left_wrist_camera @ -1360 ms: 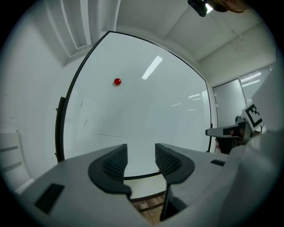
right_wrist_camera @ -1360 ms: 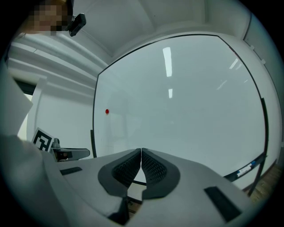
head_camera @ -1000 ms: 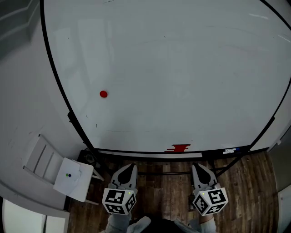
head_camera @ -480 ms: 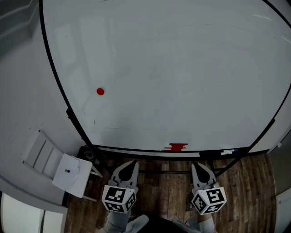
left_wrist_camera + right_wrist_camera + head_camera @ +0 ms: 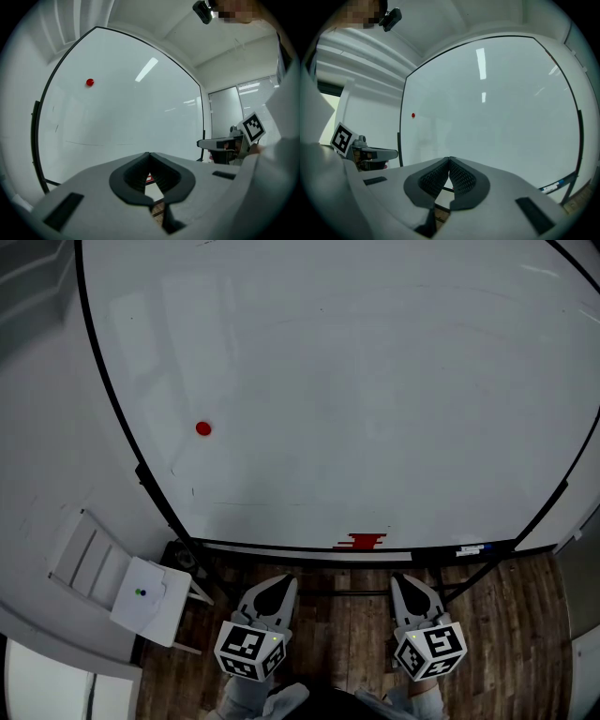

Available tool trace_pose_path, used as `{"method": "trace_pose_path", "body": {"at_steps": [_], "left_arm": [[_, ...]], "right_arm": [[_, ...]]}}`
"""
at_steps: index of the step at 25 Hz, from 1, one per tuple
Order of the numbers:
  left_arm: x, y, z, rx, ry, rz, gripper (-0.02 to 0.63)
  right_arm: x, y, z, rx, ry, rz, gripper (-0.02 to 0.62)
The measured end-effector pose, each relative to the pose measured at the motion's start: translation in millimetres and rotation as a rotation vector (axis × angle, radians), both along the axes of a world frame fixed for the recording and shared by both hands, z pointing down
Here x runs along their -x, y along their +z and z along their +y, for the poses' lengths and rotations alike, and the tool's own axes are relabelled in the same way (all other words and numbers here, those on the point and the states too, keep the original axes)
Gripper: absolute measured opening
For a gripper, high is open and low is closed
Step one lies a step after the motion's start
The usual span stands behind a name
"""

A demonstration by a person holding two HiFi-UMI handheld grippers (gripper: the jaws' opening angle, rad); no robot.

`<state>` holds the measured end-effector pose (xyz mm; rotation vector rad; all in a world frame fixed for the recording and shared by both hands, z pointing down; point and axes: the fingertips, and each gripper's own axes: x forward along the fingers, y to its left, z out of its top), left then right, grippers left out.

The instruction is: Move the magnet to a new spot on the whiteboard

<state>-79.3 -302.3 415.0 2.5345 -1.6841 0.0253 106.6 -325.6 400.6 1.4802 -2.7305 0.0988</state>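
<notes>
Magnet (image 5: 203, 428): small, round and red; it sits on the left part of the whiteboard, near the left frame edge and above the lower edge. In the left gripper view it (image 5: 90, 82) shows high at the left, far in front of the fingers. Nothing touches it.
Whiteboard (image 5: 244, 352): large, white, upright, with a thin black frame; a few faint pen traces lie on its lower left part.
Left gripper (image 5: 278, 583): held low over the floor, below the board's lower edge and well apart from the magnet. Its fingers (image 5: 131, 177) are pressed together at the tips and nothing is between them.
Wooden floor (image 5: 342, 634): dark planks under both grippers.
Red thing (image 5: 364, 542): it lies at the lower edge of the board, near the middle; I cannot tell what it is.
Right gripper (image 5: 405, 579): held beside the left one at the same height, pointing at the board. Its fingers (image 5: 465, 180) also meet at the tips and pinch nothing.
Marker (image 5: 472, 549): it lies on the lower rail of the board, at the right.
</notes>
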Motion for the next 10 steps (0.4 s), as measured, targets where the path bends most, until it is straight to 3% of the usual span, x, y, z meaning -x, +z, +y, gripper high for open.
{"method": "trace_pose_path", "body": {"at_steps": [10], "left_arm": [[-3.8,4.9,0.0,0.02,0.003,-0.025,0.009]], "right_arm": [[2.3,4.2,-1.1,0.012,-0.019,0.003,0.026]]}}
